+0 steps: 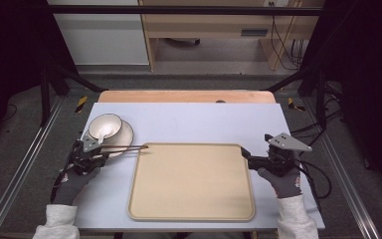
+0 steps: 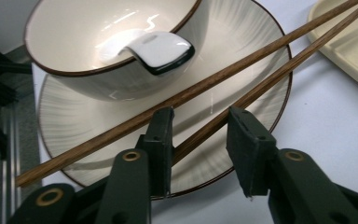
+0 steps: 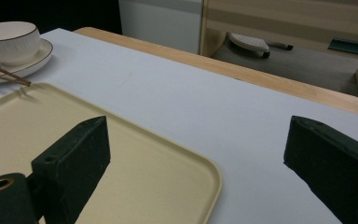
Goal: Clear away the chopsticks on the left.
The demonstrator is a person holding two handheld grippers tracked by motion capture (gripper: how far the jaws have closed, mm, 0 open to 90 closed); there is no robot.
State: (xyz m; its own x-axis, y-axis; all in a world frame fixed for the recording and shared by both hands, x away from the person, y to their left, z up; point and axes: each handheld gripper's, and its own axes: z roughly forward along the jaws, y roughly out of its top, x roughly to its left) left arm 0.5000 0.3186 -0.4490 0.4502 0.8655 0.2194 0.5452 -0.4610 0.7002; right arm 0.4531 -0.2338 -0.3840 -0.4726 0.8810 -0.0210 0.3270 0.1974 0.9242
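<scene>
Jaws of the left gripper (image 2: 200, 140) stand a narrow gap apart, and one of the two wooden chopsticks (image 2: 223, 81) runs through that gap while the other lies just outside the left jaw; whether the pads press the stick cannot be told. Beyond these jaws the chopsticks cross the striped plate (image 2: 74, 126), and on the plate, past the sticks, sits the cream bowl (image 2: 70, 42) with a white spoon (image 2: 161, 49) resting over its rim. Ahead and to the right of the jaws, the stick tips reach the edge of the beige tray (image 2: 349, 51). In the high view the left gripper (image 1: 104, 148) sits beside the plate (image 1: 125, 135), with the gloved left hand (image 1: 77, 174) behind it on the table (image 1: 194, 119). Jaws of the right gripper (image 3: 214, 163) are spread wide with nothing between them; the left jaw hangs over the tray's near corner (image 3: 186, 182) and the right jaw over bare table (image 3: 242, 121). Far ahead to the left of these jaws stand the bowl (image 3: 9, 42) and plate, the chopstick tips (image 3: 18, 79) touching the tray rim.
</scene>
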